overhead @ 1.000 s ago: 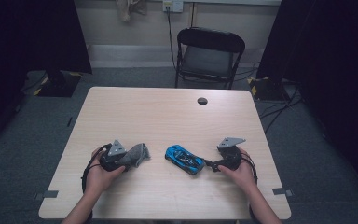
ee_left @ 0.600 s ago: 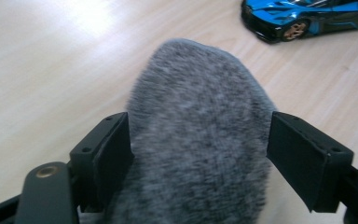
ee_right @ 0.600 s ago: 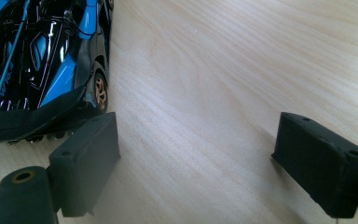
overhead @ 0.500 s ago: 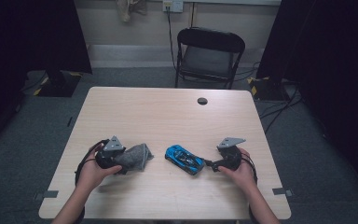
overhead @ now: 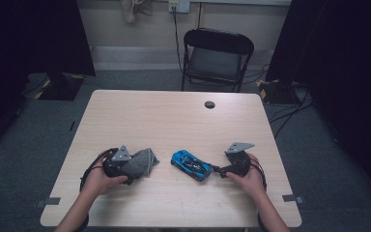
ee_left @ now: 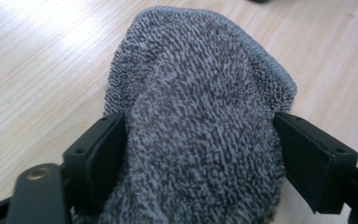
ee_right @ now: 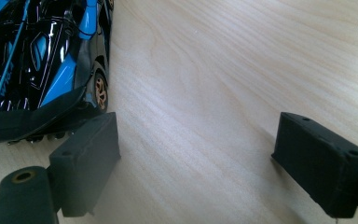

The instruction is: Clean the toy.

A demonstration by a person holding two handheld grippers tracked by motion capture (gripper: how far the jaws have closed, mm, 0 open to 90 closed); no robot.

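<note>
A bunched grey terry cloth [overhead: 141, 163] is lying near the table's front-left edge, with a glossy blue-and-black toy car [overhead: 191, 165] sitting slantwise toward the front-middle.

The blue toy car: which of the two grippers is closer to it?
Right. The right gripper sits just beside the blue toy car, one of its fingers next to the car's end. The left gripper, around a grey cloth, is farther off.
</note>
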